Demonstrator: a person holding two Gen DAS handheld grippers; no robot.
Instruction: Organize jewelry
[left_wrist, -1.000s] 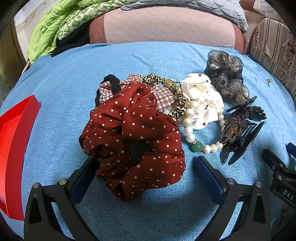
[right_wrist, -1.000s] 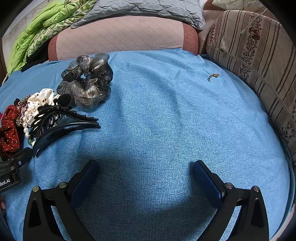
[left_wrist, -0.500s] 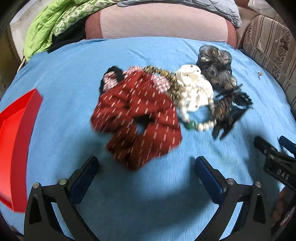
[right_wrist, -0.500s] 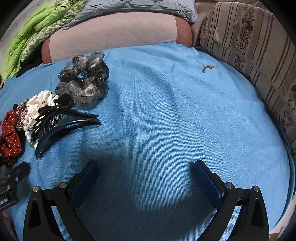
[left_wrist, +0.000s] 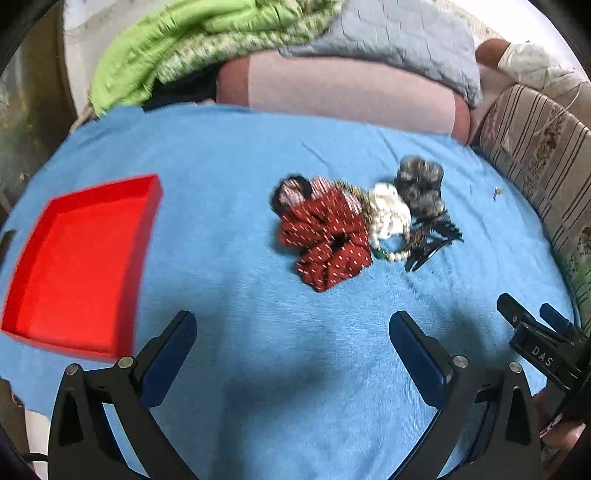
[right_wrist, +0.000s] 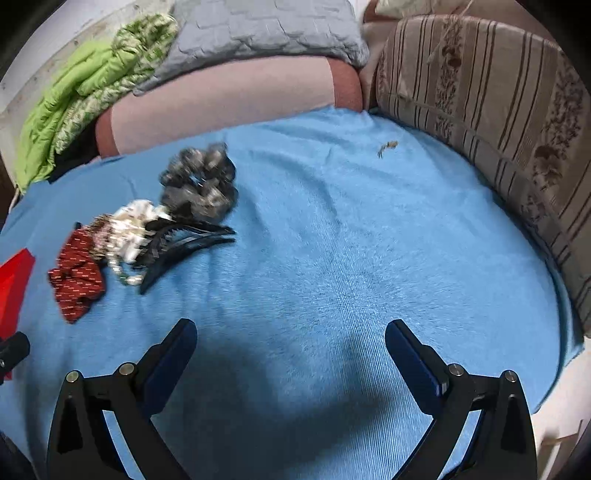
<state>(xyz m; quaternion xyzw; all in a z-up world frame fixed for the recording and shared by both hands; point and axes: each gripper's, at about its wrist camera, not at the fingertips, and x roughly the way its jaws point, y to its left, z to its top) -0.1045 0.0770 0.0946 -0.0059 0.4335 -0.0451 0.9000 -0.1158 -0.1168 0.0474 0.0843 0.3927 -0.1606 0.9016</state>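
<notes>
A pile of hair accessories and jewelry lies on the blue cloth: a dark red dotted scrunchie (left_wrist: 328, 240), a white scrunchie (left_wrist: 388, 214), a pearl bracelet with a green bead (left_wrist: 388, 254), a grey scrunchie (left_wrist: 419, 184) and a black claw clip (left_wrist: 430, 245). A red tray (left_wrist: 85, 262) sits at the left. My left gripper (left_wrist: 293, 343) is open and empty, well short of the pile. My right gripper (right_wrist: 290, 349) is open and empty over bare cloth; the pile (right_wrist: 147, 236) is to its far left.
A pink cushion (left_wrist: 351, 96), green and grey bedding (left_wrist: 192, 48) and a striped cushion (right_wrist: 498, 110) border the cloth. A small brown speck (right_wrist: 386, 147) lies on the cloth at the back right. The right gripper also shows in the left wrist view (left_wrist: 543, 354).
Both grippers have pulled back and up from the pile, which now looks smaller and farther. The red tray has come fully into the left view. Both stay open.
</notes>
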